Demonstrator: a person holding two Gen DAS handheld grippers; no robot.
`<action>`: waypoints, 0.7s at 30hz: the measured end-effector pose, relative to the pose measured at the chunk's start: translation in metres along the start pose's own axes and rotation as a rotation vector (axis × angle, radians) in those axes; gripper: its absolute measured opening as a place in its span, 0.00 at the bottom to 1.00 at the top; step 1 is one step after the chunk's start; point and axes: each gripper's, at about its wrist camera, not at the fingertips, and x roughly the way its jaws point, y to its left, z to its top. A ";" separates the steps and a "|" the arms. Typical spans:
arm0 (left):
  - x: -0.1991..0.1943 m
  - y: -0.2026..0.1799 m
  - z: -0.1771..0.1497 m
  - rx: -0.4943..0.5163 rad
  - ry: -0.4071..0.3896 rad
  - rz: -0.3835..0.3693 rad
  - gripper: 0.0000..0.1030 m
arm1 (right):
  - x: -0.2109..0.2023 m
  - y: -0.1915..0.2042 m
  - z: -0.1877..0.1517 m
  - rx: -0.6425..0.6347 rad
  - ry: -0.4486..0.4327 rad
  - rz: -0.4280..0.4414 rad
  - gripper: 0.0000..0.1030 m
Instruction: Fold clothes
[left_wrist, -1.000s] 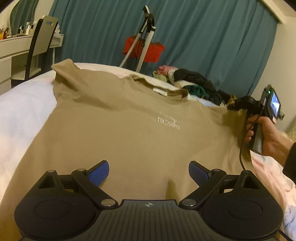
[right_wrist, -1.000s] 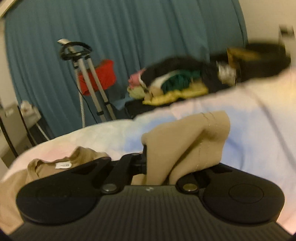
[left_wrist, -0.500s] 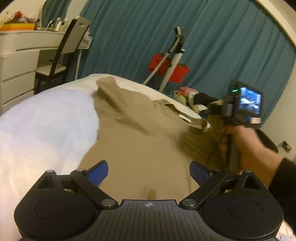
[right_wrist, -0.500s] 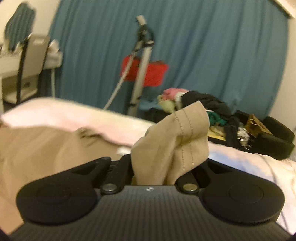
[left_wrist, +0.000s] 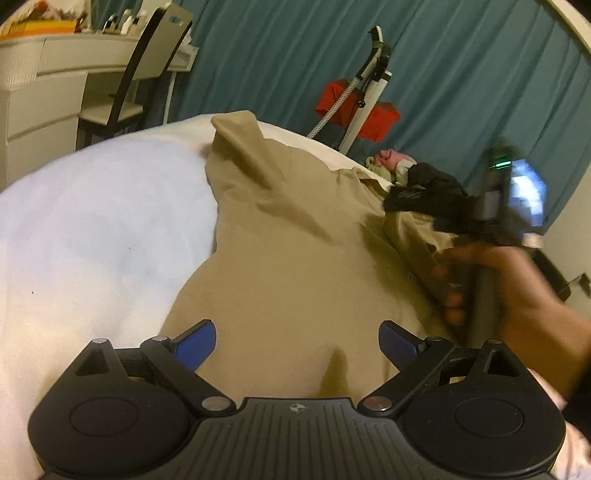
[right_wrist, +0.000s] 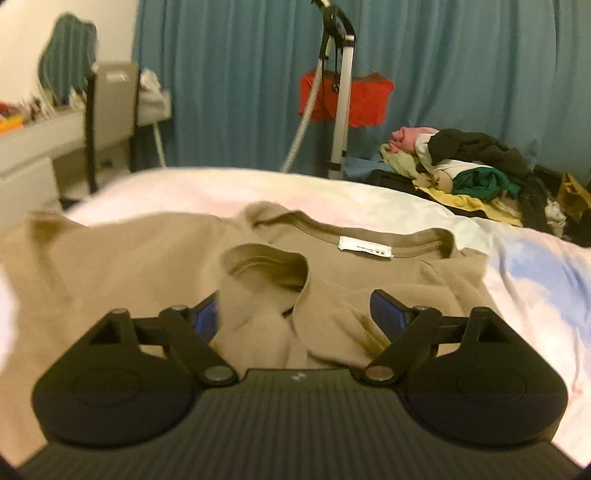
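A tan T-shirt (left_wrist: 295, 266) lies spread on a white bed (left_wrist: 92, 229). My left gripper (left_wrist: 297, 343) hangs open over its lower part, nothing between the blue pads. In the right wrist view the shirt (right_wrist: 369, 273) shows its collar and white label (right_wrist: 365, 250), with one sleeve (right_wrist: 266, 291) folded in over the chest. My right gripper (right_wrist: 295, 314) is opening, its pads apart on either side of that sleeve and not pressing it. A hand (left_wrist: 517, 302) holds the right gripper at the shirt's right side in the left wrist view.
A pile of mixed clothes (right_wrist: 472, 173) lies beyond the bed at the right. A garment steamer pole with a red bag (right_wrist: 343, 96) stands before the teal curtain (right_wrist: 461, 66). A white desk and dark chair (left_wrist: 144, 74) are at the left.
The right gripper carried the sleeve leftward over the shirt's chest while shut on it, then opened and let it drop. The left gripper drifted left along the shirt.
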 end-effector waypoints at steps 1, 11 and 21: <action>-0.002 -0.002 -0.001 0.013 -0.006 0.003 0.93 | -0.019 -0.003 0.000 0.019 -0.013 0.020 0.83; -0.062 -0.042 -0.022 0.120 -0.035 -0.049 0.93 | -0.258 -0.062 -0.067 0.188 -0.051 0.090 0.83; -0.098 -0.094 -0.066 0.206 0.057 -0.055 0.92 | -0.380 -0.152 -0.125 0.414 -0.140 -0.013 0.82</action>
